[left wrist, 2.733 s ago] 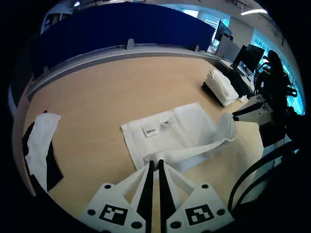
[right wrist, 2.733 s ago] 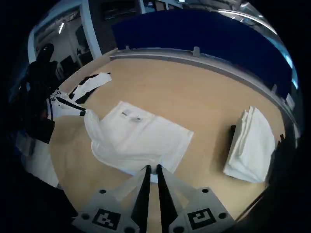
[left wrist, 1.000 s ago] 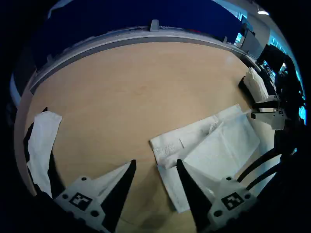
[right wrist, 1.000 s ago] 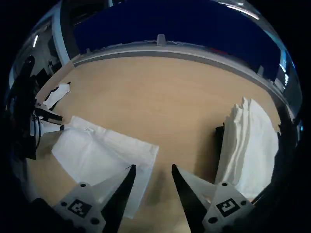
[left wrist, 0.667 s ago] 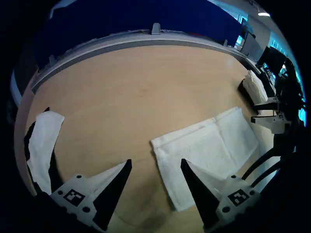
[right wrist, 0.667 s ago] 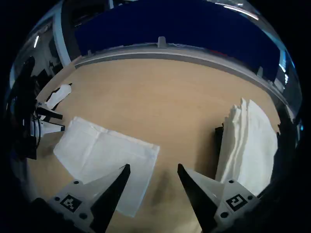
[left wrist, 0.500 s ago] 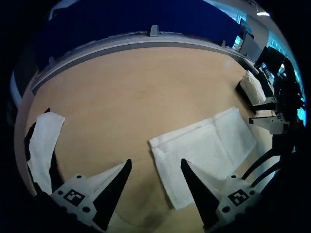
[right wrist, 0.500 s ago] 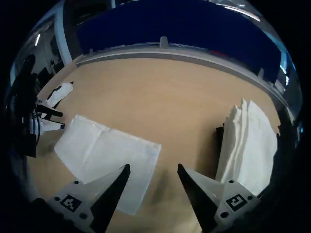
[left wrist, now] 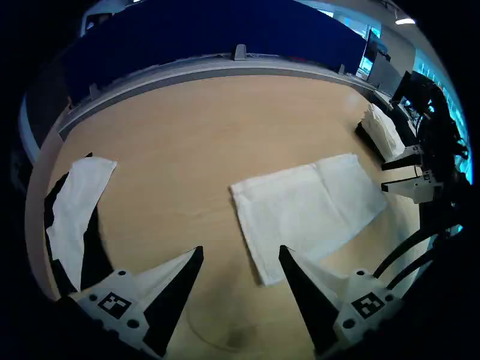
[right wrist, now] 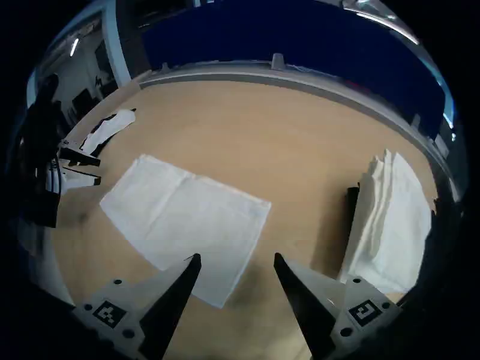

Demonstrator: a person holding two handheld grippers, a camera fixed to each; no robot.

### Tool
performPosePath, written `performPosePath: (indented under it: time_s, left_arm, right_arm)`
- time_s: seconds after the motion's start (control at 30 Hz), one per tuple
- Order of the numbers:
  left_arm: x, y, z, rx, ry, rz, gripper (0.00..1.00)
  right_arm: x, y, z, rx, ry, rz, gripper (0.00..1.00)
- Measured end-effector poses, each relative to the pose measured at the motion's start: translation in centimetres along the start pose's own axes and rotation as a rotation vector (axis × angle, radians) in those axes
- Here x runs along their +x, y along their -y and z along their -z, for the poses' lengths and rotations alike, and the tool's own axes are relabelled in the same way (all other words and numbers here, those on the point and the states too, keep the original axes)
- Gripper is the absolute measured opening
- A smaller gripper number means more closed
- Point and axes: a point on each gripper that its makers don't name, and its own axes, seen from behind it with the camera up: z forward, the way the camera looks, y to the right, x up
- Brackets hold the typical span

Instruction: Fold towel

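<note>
A white towel (left wrist: 309, 210) lies flat on the wooden table (left wrist: 198, 138), folded over once into a rectangle. My left gripper (left wrist: 240, 255) is open just off the towel's near left corner, with nothing between its fingers. In the right gripper view the same towel (right wrist: 189, 219) spreads out ahead, and my right gripper (right wrist: 236, 259) hangs open above its near edge, holding nothing. The right gripper (left wrist: 401, 174) also appears beyond the towel in the left gripper view. The left gripper (right wrist: 81, 168) shows at the far left in the right gripper view.
A stack of folded white towels (right wrist: 393, 219) sits on a dark tray at the right side of the table. Another white cloth (left wrist: 75, 204) lies over a dark tray at the left. A blue partition (left wrist: 210, 30) backs the table. Office chairs and monitors (left wrist: 429, 114) stand beyond.
Both grippers held the towel's near edge shut, carried it over into a fold, then opened and let go. Since then both have drawn back and the towel lies flat.
</note>
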Motion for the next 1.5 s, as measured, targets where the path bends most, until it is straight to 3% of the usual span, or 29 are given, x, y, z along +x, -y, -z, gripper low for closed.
performPosePath:
  time_s: [0.5,0.8,1.1,1.23,1.4,1.5]
  left_arm:
    - [-7.1,-0.7,5.6,0.071,-0.008,0.072,0.94]
    - [-8.7,-0.5,7.0,0.092,-0.012,0.108,0.94]
    - [-9.3,-0.2,7.8,0.101,-0.015,0.11,0.94]
    - [-9.6,0.0,7.9,0.102,-0.014,0.116,0.94]
    - [-9.9,0.1,8.0,0.102,-0.012,0.119,0.94]
    - [-10.0,0.2,8.0,0.102,-0.012,0.12,0.94]
  right_arm:
    - [-3.9,3.3,1.5,0.082,0.048,0.165,0.94]
    - [-4.8,3.3,1.3,0.092,0.071,0.176,0.94]
    - [-6.5,2.7,0.8,0.107,0.136,0.189,0.65]
    - [-6.5,2.2,0.5,0.095,0.138,0.181,0.54]
    - [-6.2,2.1,0.3,0.096,0.138,0.175,0.32]
    - [-6.3,2.1,0.1,0.096,0.143,0.177,0.26]
